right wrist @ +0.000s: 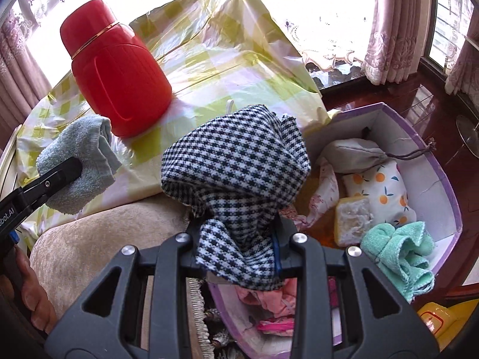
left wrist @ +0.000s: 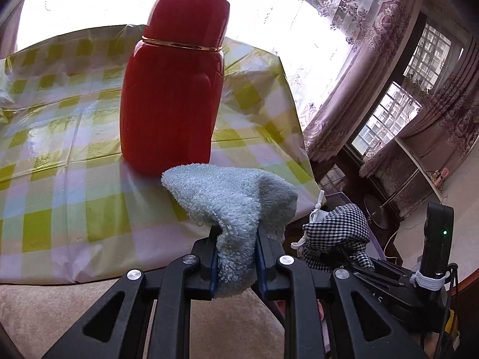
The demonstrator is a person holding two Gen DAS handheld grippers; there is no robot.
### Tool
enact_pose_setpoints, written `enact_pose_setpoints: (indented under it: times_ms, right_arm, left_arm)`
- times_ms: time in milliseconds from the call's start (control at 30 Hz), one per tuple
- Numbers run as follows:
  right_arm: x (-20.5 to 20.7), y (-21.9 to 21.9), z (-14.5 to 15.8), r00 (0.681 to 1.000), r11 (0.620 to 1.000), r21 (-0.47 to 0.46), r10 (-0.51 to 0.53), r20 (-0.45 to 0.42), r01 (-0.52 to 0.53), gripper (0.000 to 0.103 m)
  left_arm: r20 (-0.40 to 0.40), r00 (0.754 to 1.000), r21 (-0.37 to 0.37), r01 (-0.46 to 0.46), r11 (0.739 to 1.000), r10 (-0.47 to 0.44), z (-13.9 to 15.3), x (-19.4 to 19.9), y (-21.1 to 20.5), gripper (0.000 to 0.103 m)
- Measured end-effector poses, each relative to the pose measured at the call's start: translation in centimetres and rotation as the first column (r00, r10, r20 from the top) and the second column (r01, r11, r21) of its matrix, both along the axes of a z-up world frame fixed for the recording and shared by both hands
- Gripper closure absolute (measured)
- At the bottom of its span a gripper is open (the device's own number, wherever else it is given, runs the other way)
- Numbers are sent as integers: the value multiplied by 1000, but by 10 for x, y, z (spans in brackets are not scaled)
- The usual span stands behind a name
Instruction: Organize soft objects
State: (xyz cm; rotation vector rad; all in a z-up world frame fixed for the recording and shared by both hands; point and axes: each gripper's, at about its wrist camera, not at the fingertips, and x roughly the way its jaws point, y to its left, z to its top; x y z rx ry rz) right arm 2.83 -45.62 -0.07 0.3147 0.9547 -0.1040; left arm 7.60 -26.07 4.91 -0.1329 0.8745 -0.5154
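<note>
My left gripper (left wrist: 235, 239) is shut on a pale blue terry cloth (left wrist: 233, 197) and holds it above the table's near edge, in front of a red flask (left wrist: 173, 89). The cloth also shows in the right wrist view (right wrist: 80, 161), at the left. My right gripper (right wrist: 242, 239) is shut on a black-and-white houndstooth cloth (right wrist: 239, 167), held above the left edge of a purple-rimmed box (right wrist: 443, 179). That cloth also shows in the left wrist view (left wrist: 338, 233), to the right. The box holds several soft items, among them a mint towel (right wrist: 398, 254).
A yellow-green checked plastic cloth (left wrist: 60, 149) covers the table. A beige cushion (right wrist: 89, 251) lies at the front. In the box lie an orange-print pillow (right wrist: 380, 185), a grey drawstring pouch (right wrist: 353, 152) and pink fabrics (right wrist: 275, 302). A yellow object (right wrist: 440, 317) sits at lower right.
</note>
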Motion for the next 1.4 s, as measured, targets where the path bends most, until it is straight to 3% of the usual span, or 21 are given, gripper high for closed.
enact_pose_setpoints:
  times_ms: [400, 467, 633, 800, 967, 1067, 1400]
  right_arm:
    - [-18, -47, -1, 994, 993, -48, -109, -17, 108, 65]
    - [-19, -51, 0, 992, 991, -55, -123, -18, 122, 62]
    - [-24, -57, 3, 989, 987, -60, -149, -20, 148, 44]
    - [-27, -57, 6, 988, 986, -76, -151, -26, 149, 32]
    - [-35, -54, 8, 988, 983, -119, -145, -48, 139, 26]
    - [-41, -54, 7, 986, 981, -136, -150, -69, 140, 24]
    - [-57, -48, 8, 981, 975, -175, -159, -107, 139, 23]
  left_arm:
    - [-13, 986, 37, 164, 986, -164, -6, -3, -72, 81]
    - [-23, 984, 38, 175, 984, -174, -9, -2, -78, 76]
    - [-56, 983, 39, 178, 983, -176, -16, 0, -83, 45]
    - [-126, 980, 21, 156, 987, -153, -23, 0, -71, 37]
    - [-228, 963, -23, 142, 990, -143, -33, -18, -50, 31]
    - [-277, 953, -38, 116, 992, -123, -38, -28, -38, 20]
    - [-259, 953, -13, 160, 987, -158, -41, -36, -43, 9]
